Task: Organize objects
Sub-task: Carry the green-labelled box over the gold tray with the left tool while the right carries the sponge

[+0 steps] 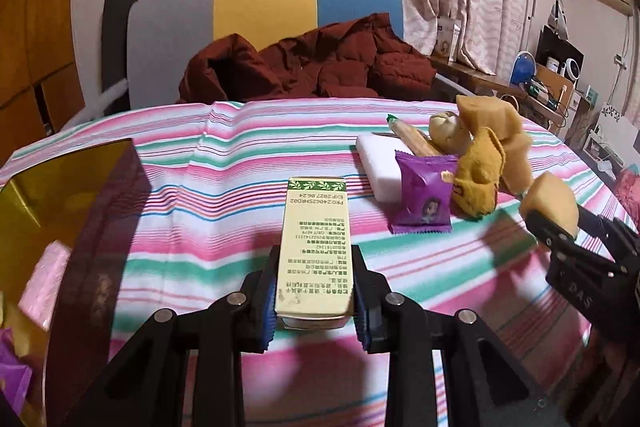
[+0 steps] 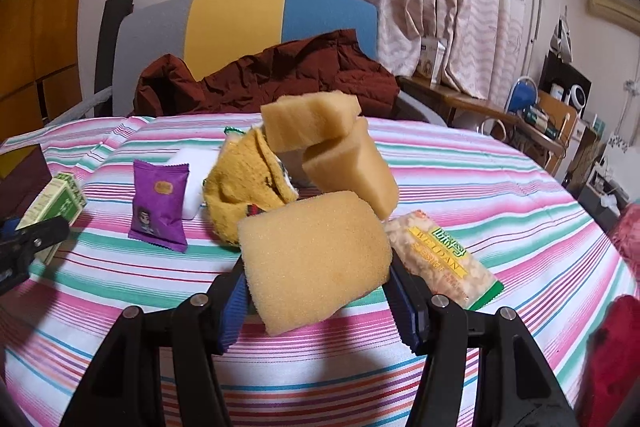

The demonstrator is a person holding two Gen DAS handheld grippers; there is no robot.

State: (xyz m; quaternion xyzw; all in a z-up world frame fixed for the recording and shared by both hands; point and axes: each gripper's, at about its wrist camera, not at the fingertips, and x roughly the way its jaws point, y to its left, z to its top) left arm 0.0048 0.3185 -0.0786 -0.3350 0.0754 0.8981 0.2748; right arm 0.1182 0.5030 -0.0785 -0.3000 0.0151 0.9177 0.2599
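Observation:
My left gripper (image 1: 315,293) is shut on a cream and green carton (image 1: 316,247) and holds it lengthwise above the striped cloth; the carton also shows in the right wrist view (image 2: 56,207). My right gripper (image 2: 318,301) is shut on a tan sponge piece (image 2: 316,259), part of a linked string of sponge blocks (image 2: 344,155) lifted above the table. The right gripper with the sponge also shows in the left wrist view (image 1: 552,227). A purple snack packet (image 2: 160,205), a white block (image 1: 376,163) and a yellow cloth toy (image 2: 240,195) lie on the cloth.
A dark box with a gold inside (image 1: 68,219) stands at the left. A puffed-snack packet (image 2: 444,259) lies at the right. A dark red jacket (image 1: 312,63) lies behind the table on a chair. A cluttered desk (image 2: 532,123) stands at far right.

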